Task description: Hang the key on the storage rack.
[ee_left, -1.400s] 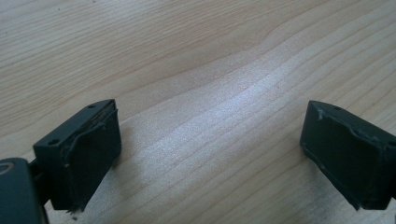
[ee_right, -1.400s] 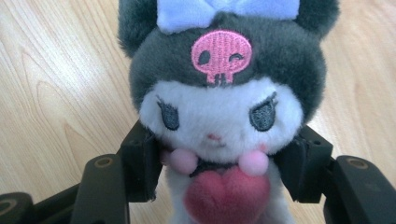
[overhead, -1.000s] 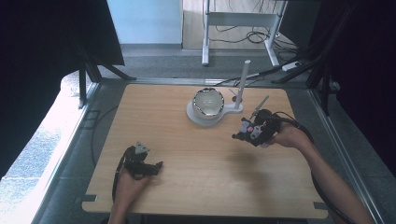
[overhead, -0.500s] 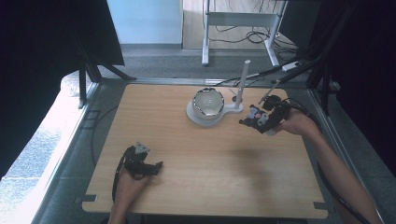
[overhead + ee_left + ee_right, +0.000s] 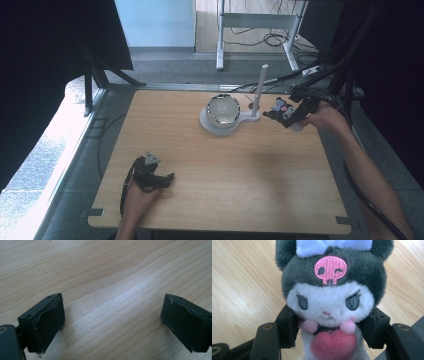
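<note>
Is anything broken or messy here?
Mostly no. The plush toy sits upright in the right hand-held gripper, nothing spilled. Only the left hand-held gripper has pads with frayed, peeling edges.

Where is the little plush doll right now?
The plush is clamped in the right tongs, at the table's far right, just right of the white post and bowl.

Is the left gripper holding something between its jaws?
No, the left gripper stands open, with bare wooden table between its two jaws.

Fluffy cloth plush toy (image 5: 329,302), matt black plastic jaws, smooth pale wood table (image 5: 200,150), shiny metal bowl (image 5: 223,109).
</note>
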{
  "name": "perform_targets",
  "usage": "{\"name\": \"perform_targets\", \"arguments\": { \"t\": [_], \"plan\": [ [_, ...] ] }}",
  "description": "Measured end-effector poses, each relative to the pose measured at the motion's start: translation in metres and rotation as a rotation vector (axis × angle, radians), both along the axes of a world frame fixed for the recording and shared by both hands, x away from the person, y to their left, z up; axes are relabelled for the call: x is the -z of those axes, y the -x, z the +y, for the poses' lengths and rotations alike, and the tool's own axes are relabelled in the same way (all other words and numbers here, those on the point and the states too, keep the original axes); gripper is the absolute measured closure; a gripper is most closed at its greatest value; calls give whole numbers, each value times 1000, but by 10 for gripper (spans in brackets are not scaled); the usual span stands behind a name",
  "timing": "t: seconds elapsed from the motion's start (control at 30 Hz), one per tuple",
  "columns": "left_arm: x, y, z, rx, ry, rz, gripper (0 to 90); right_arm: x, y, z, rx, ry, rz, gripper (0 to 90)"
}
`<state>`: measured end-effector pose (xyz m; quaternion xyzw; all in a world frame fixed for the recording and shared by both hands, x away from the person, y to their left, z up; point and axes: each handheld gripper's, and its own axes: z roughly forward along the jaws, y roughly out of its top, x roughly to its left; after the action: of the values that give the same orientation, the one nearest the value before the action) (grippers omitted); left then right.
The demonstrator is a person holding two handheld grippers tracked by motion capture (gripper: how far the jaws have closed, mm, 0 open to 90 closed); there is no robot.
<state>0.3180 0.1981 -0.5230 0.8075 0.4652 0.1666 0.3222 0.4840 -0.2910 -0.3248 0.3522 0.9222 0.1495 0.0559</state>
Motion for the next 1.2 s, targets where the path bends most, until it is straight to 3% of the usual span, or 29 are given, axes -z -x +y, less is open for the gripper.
{"name": "perform_targets", "arguments": {
  "t": [0.6,1.2],
  "plan": [
    [0,0,0,2,0,3,51,-33,-36,-7,105,-10,-50,392],
    [0,0,0,2,0,3,51,-52,-68,-5,175,-12,-117,392]
  ]
}}
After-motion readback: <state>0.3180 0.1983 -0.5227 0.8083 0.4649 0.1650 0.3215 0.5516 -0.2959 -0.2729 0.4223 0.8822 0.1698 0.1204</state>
